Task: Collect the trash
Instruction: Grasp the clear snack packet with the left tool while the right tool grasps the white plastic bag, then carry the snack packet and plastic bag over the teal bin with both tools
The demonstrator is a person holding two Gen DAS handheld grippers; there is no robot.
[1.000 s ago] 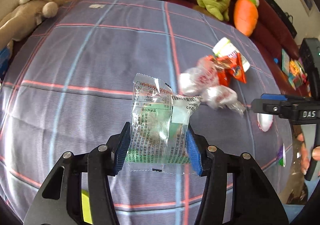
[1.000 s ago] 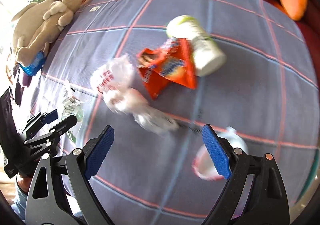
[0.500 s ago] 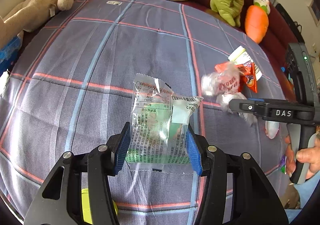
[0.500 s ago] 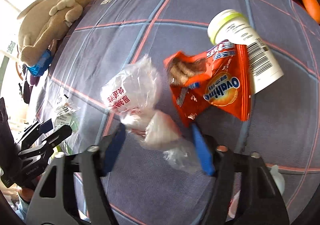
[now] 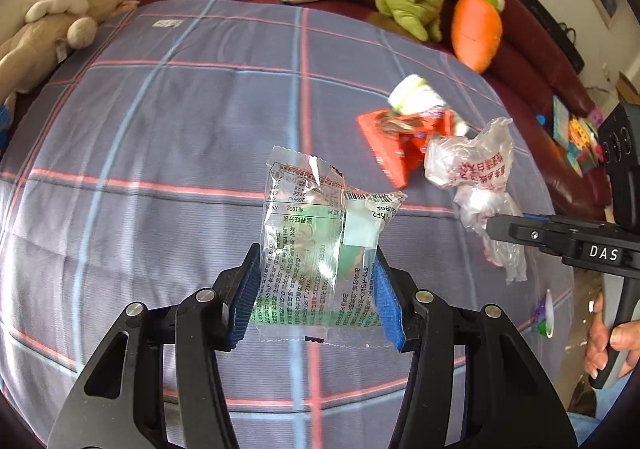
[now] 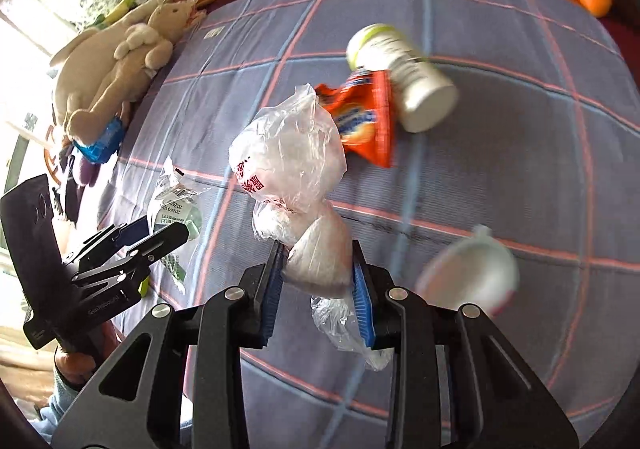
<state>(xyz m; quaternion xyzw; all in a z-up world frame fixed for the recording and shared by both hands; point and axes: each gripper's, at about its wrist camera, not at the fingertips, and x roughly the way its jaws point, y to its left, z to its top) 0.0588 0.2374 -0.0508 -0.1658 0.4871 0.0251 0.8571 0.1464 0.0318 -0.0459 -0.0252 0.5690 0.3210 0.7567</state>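
Now crumpled plastic bag (image 6: 296, 165) between right gripper (image 6: 318, 281) pads.

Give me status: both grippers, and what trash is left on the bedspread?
Left gripper shut on clear green wrapper. Right gripper, jaws just closing, shut on crumpled plastic bag. Orange snack packet, white bottle, white cup remain. Nothing blocking.

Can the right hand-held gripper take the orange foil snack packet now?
Probably not: the right hand-held gripper is shut on a crumpled clear plastic bag. The orange foil snack packet lies uncovered on the checked cloth, partly under a white bottle.
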